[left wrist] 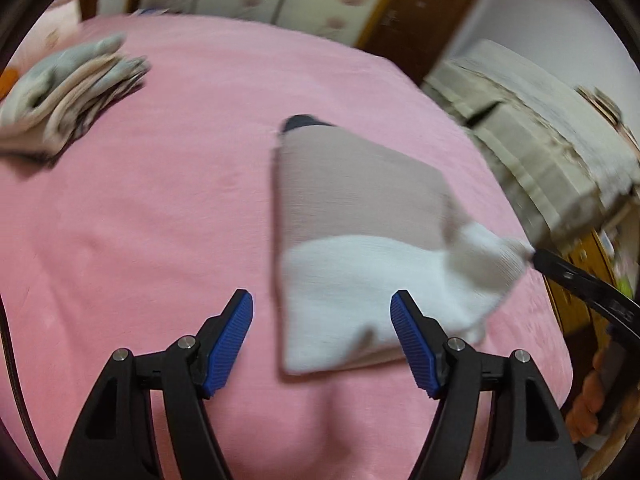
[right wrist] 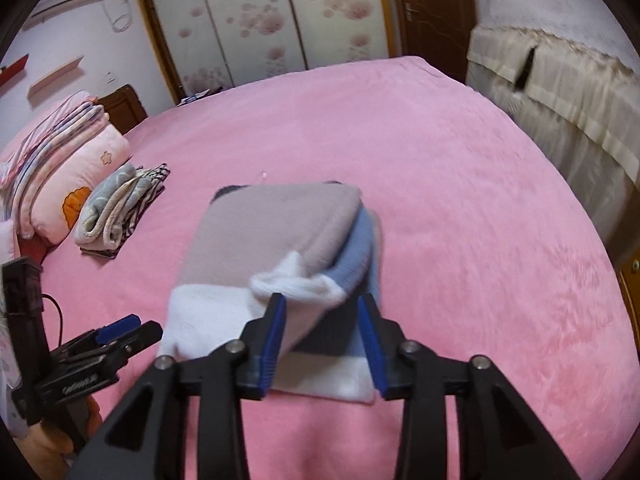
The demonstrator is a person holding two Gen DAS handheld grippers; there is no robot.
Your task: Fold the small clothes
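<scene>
A small knit garment [right wrist: 276, 236] in beige, white and blue lies partly folded on the pink bed [right wrist: 460, 200]. In the left wrist view the garment [left wrist: 352, 208] has its white corner pulled up to the right, where the right gripper's tip [left wrist: 538, 258] meets it. My right gripper [right wrist: 322, 300] is open, its blue pads either side of a bunched white fold [right wrist: 296, 284]. My left gripper [left wrist: 322, 300] is open and empty, just in front of the garment's near white edge; it also shows in the right wrist view [right wrist: 124, 330].
A stack of folded clothes [right wrist: 116, 208] lies at the left of the bed, next to pillows and folded bedding [right wrist: 68, 156]. A cloth-covered cabinet [right wrist: 560, 92] stands off the bed's right side. A wardrobe [right wrist: 260, 20] and door [right wrist: 432, 4] are behind.
</scene>
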